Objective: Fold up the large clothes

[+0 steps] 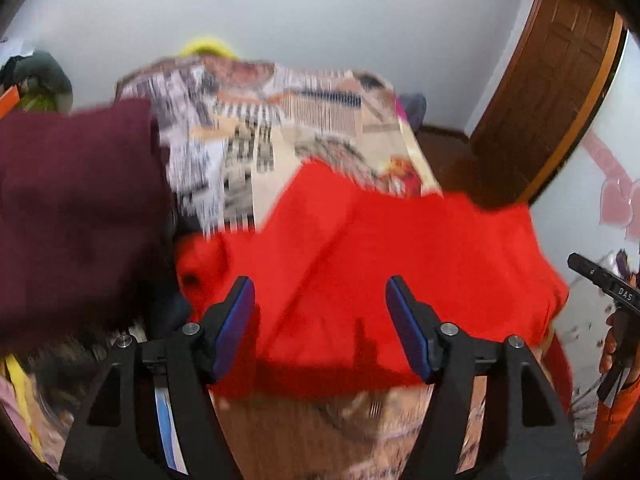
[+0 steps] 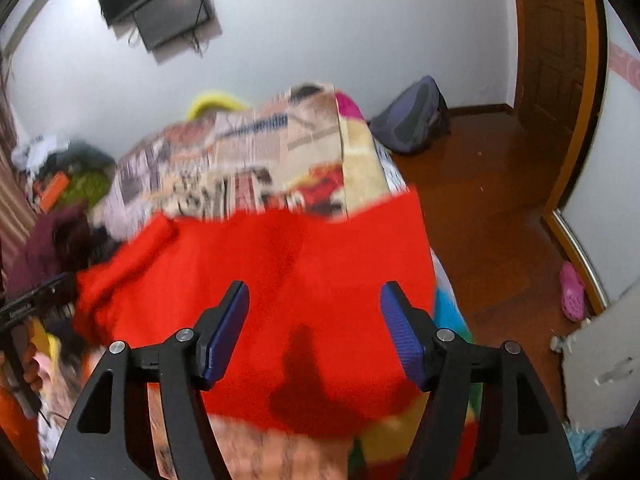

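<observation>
A red garment [image 1: 380, 240] lies spread over the near end of a bed with a patterned cover [image 1: 280, 120]. My left gripper [image 1: 320, 284] hangs over it with the jaws wide apart and nothing pinched between the blue pads [image 1: 236, 320]. In the right wrist view the same red garment [image 2: 280, 248] fills the middle. My right gripper [image 2: 314, 288] is open above it, and its pads [image 2: 400, 332] are bare. Each gripper's shadow falls on the cloth. The picture is blurred.
A maroon garment [image 1: 72, 208] is piled at the left of the bed beside other clothes. The other gripper shows at the right edge [image 1: 600, 284]. A backpack [image 2: 412, 120] leans on the wall, a wooden door [image 2: 556, 60] stands at the right, and a pink shoe [image 2: 572, 292] lies on the floor.
</observation>
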